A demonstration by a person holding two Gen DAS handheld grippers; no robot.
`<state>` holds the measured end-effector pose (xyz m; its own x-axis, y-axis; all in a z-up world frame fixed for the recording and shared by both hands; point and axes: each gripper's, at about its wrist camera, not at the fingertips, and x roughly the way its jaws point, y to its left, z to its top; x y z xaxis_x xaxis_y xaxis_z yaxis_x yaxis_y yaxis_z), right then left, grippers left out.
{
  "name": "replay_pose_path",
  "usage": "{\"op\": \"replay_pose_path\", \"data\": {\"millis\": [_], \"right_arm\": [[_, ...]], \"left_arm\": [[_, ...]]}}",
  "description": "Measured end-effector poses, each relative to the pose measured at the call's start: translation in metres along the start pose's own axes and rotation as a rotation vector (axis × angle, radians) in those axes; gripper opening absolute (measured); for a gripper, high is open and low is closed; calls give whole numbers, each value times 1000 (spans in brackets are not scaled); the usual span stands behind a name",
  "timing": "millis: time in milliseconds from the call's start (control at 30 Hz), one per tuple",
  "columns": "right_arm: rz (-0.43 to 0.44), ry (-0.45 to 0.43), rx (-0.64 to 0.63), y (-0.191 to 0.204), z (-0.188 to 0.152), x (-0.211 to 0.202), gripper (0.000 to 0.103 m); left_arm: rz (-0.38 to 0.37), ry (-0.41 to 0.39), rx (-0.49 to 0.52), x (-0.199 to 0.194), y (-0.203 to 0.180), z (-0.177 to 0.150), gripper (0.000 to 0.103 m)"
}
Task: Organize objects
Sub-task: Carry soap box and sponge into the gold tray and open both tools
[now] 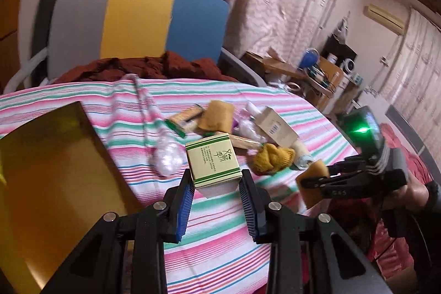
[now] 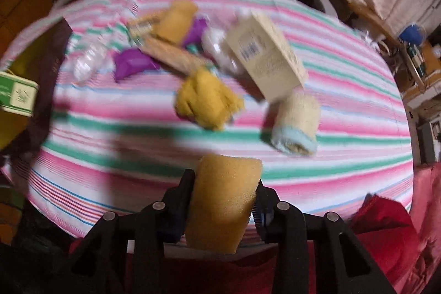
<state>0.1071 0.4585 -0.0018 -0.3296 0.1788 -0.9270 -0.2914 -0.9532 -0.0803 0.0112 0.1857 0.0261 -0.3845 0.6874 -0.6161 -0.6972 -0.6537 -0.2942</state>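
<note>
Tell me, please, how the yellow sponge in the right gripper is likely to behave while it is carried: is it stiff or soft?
Probably soft: the yellow sponge looks porous and bulges beyond the right gripper that is shut on it. Likely light for its size. It seems unlikely to slip, though it may bend or spring back once released.

Green-striped cream box (image 1: 212,161) and yellow sponge (image 2: 223,200) both held above striped cloth (image 2: 344,106).

Right wrist view: motion-blurred throughout.
Barcoded carton (image 2: 266,57): print unreadable.
Green-striped box (image 2: 18,94): cut by left edge.
Gold tray (image 1: 55,183): cut by left edge.
Yellow sponge (image 2: 223,200): sides hidden behind fingers.
</note>
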Motion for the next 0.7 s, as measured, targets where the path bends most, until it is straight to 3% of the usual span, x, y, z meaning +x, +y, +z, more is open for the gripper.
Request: {"op": "replay_pose_path", "data": {"millis": [333, 700], "right_arm": [[211, -214, -106, 95, 34, -43, 39], [416, -226, -250, 234, 77, -24, 39]], "left_arm": [[227, -56, -53, -39, 52, -5, 33], [437, -71, -180, -76, 126, -19, 33]]}}
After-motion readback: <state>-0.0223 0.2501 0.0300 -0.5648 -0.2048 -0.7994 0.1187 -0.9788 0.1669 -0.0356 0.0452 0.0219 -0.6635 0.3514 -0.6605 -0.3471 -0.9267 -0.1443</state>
